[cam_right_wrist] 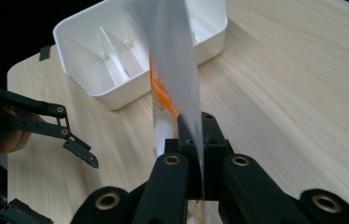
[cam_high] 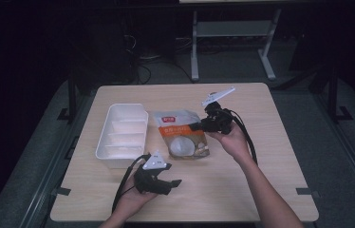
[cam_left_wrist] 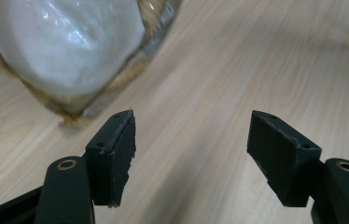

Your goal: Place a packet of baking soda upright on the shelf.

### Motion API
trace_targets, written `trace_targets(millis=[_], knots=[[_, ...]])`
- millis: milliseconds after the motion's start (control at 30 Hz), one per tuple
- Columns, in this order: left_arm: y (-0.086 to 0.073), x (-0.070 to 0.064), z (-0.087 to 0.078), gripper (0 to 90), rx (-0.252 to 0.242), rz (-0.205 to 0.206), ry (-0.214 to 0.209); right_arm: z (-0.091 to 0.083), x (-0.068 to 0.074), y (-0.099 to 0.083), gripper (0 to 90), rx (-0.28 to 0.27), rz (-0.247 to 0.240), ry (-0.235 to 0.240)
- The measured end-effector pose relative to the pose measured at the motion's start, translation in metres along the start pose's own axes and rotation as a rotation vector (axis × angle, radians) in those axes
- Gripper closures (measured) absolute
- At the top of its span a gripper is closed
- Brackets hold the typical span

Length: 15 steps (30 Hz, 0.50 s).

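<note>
The snack pouch (cam_high: 181, 135) lies near the middle of the surface (cam_high: 261, 180), its long axis running from 12 to 6 o'clock in the high view, with the printed header end towards 12 and the clear window showing pale contents towards 6. Its upper right edge is pinched by the right hand-held gripper (cam_high: 195, 127), whose jaws are pressed together on the pouch; in the right gripper view the pouch (cam_right_wrist: 172, 70) rises edge-on from between the jaws as a thin silvery sheet with an orange stripe. Just beside the pouch at 9 o'clock stands a white tray (cam_high: 103, 142), long axis also 12 to 6, split by cross walls into several compartments; nothing can be made out inside them. The right hand (cam_high: 232, 140) comes in from 5 o'clock, forearm stretched diagonally, cupping its hand-held gripper from below with the grey plate tilted up towards 12. The left hand (cam_high: 130, 197) rests low at 7 o'clock, palm up under the left hand-held gripper (cam_high: 173, 183), which points towards 3 o'clock just below the pouch; its jaws stand wide apart over bare wood, with the window end of the pouch (cam_left_wrist: 65, 46) at 11 o'clock in the left gripper view.
</note>
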<state>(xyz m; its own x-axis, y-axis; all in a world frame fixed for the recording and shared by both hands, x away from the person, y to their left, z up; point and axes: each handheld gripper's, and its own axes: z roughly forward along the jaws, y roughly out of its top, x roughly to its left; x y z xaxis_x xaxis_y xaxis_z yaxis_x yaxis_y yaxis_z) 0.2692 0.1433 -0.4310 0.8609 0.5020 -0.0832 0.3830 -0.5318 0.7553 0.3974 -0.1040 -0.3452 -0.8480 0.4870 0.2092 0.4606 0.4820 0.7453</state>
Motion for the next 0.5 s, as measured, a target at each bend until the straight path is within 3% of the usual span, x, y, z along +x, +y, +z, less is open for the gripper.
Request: trace_targets(millis=[233, 500], knots=[[-0.006, -0.004, -0.009, 29.1, -0.037, 0.012, -0.009, -0.003, 0.006, 0.016, 90.0, -0.017, -0.033, -0.044], [-0.008, -0.003, -0.009, 27.9, -0.05, 0.014, -0.018, -0.002, -0.001, 0.025, 90.0, -0.042, -0.01, -0.04]])
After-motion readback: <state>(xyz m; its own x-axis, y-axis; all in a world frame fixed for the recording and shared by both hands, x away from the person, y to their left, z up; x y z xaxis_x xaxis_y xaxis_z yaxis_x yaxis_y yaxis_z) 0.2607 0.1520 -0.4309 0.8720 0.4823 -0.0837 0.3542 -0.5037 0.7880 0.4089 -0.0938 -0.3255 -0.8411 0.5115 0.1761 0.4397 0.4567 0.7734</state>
